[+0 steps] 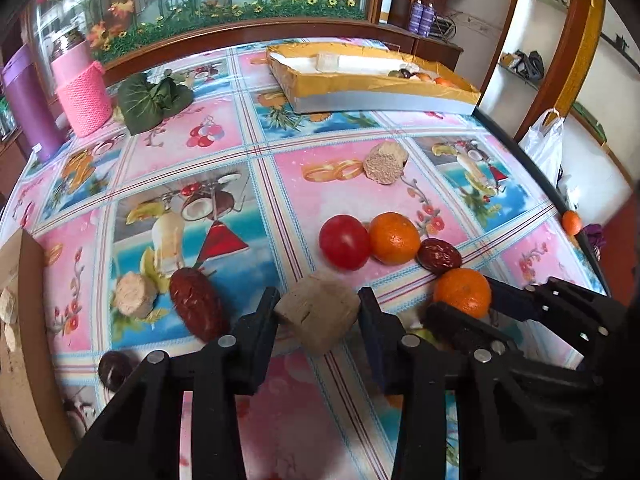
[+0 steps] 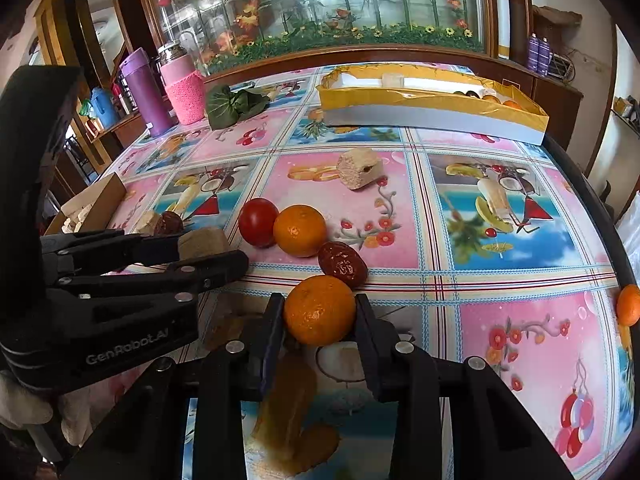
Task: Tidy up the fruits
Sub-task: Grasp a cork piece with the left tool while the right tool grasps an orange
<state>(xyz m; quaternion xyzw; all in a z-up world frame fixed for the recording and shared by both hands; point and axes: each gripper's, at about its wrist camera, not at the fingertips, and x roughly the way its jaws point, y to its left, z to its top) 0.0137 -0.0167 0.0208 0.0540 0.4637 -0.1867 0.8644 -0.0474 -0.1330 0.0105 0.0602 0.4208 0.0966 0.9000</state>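
Note:
My left gripper (image 1: pixel 318 308) is shut on a beige cake block (image 1: pixel 318 314), just above the tablecloth; it also shows in the right wrist view (image 2: pixel 208 258). My right gripper (image 2: pixel 320 312) is shut on a mandarin (image 2: pixel 320 310), which also shows in the left wrist view (image 1: pixel 462 292). Beyond lie a red tomato (image 1: pixel 344 242), a second mandarin (image 1: pixel 394 238) and a red date (image 1: pixel 439 255). Another date (image 1: pixel 196 304) and a round cake (image 1: pixel 134 295) lie to the left. A yellow tray (image 1: pixel 380 92) at the far side holds several fruits.
A cake piece (image 1: pixel 386 164) lies mid-table. A cardboard box (image 1: pixel 20 320) stands at the left edge. A pink-sleeved jar (image 1: pixel 82 92), a purple flask (image 1: pixel 28 108) and green leaves (image 1: pixel 154 100) stand far left. A mandarin (image 2: pixel 629 305) sits at the right table edge.

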